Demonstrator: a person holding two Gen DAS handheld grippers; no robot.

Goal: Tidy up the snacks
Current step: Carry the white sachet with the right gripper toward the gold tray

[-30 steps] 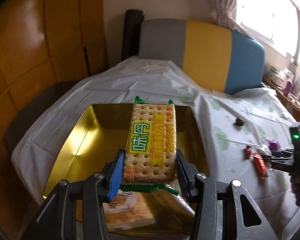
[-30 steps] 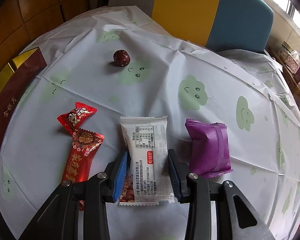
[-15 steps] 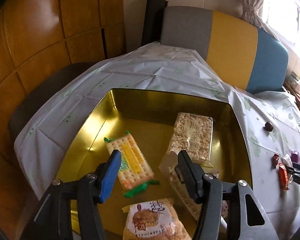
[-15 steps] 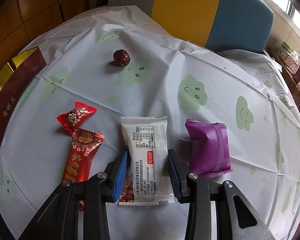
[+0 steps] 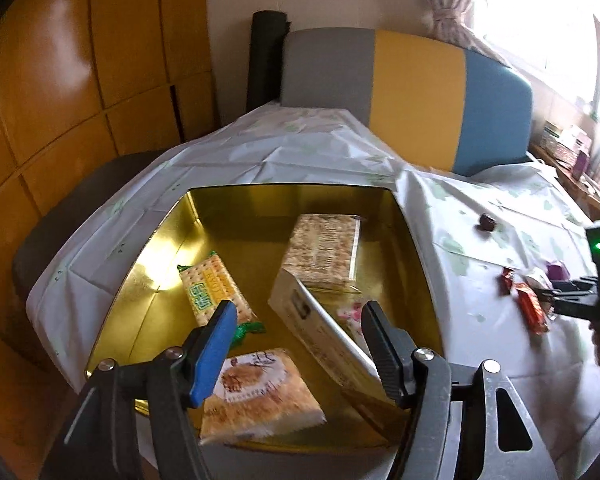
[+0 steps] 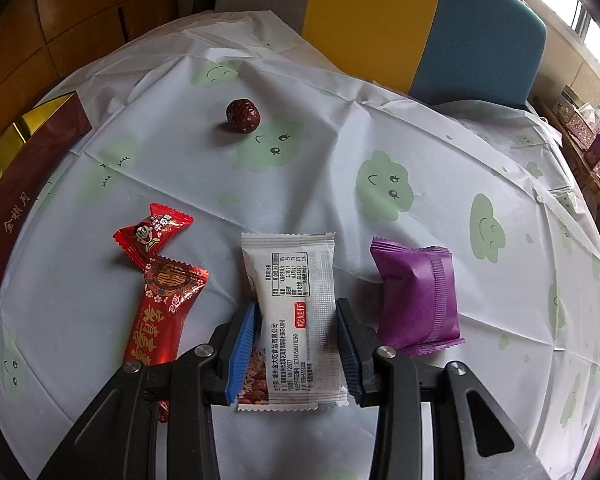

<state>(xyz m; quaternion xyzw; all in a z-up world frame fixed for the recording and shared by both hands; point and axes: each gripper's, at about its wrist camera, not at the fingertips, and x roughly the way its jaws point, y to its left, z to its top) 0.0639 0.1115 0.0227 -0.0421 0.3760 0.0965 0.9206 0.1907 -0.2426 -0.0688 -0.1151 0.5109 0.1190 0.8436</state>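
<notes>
Now that the left tool [image 5: 296, 320] has let go of the cracker pack [image 5: 214, 290], the pack lies flat inside the gold tin [image 5: 288, 194], near the tin's left wall. A second ago that pack was still pinched between the blue pads. The left tool's jaws are opening wider and nothing is between them. So one more snack is put away, beside three other packs in the tin. The right tool [image 6: 296, 340] has not moved. Its jaws are clenched on the white snack pack [image 6: 292, 312], which still lies on the desk [image 6: 320, 168]. I think that pack goes into the tin next.
</notes>
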